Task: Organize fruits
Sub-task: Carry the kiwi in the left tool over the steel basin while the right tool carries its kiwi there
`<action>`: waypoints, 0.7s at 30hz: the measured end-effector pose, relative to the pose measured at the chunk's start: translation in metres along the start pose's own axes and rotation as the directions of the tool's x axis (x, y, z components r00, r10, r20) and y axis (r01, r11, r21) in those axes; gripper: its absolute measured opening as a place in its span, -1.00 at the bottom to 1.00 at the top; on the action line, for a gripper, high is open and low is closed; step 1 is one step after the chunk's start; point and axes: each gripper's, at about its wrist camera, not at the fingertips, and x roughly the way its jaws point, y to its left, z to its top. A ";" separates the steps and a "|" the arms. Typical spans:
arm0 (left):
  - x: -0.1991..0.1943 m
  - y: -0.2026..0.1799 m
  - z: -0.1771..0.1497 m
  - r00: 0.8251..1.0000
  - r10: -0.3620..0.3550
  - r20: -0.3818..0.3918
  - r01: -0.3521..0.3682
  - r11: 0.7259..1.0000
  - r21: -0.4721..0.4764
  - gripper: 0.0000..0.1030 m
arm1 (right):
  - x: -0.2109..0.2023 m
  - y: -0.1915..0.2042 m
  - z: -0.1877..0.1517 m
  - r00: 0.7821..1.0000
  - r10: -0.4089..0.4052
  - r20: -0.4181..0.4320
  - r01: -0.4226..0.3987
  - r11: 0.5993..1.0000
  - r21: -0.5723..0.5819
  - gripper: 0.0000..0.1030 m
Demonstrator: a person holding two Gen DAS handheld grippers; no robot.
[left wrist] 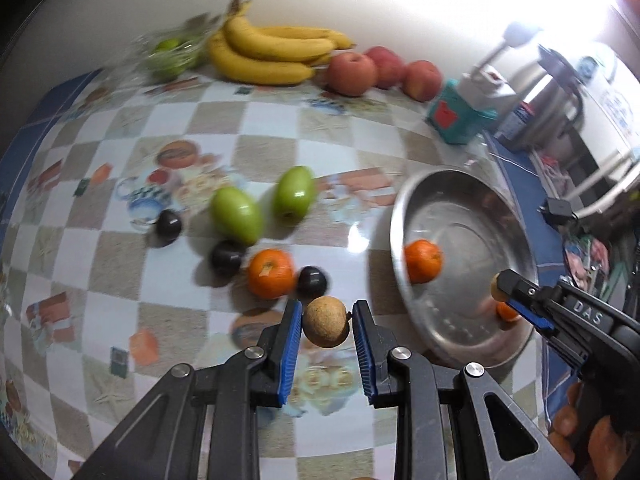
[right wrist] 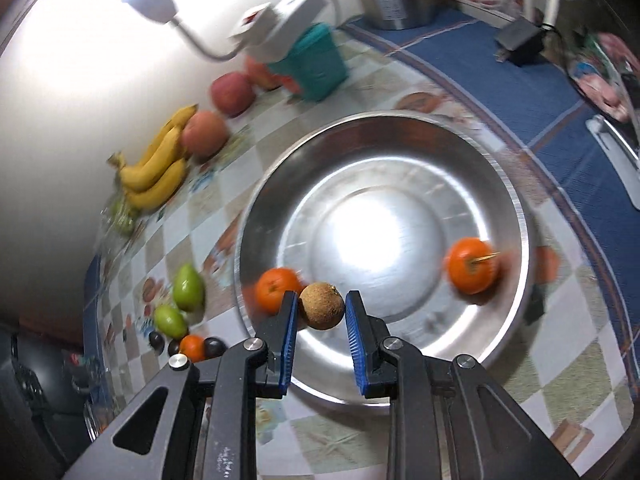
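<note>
Carefully lower right gripper [right wrist: 321, 307], clamped on brown round fruit [right wrist: 321, 305], into steel bowl [right wrist: 516, 200] before releasing; left gripper [left wrist: 327, 323] grips another brown fruit [left wrist: 325, 321].

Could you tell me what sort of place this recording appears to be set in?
Probably a home kitchen or dining table: a glossy checked food-print tablecloth, a steel thermos jug beside the wall, and a yellow banana bunch.

Bare checkered tablecloth [left wrist: 352, 152] mid-table, loose fruit cluster [left wrist: 248, 240] crowding left, steel bowl [left wrist: 460, 344] blocking right.
</note>
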 end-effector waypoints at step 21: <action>0.042 -0.100 0.008 0.996 -0.082 -0.036 0.088 0.974 0.209 -0.46 | 0.000 -0.043 0.013 0.999 -0.035 0.007 0.034 0.994 0.099 -0.51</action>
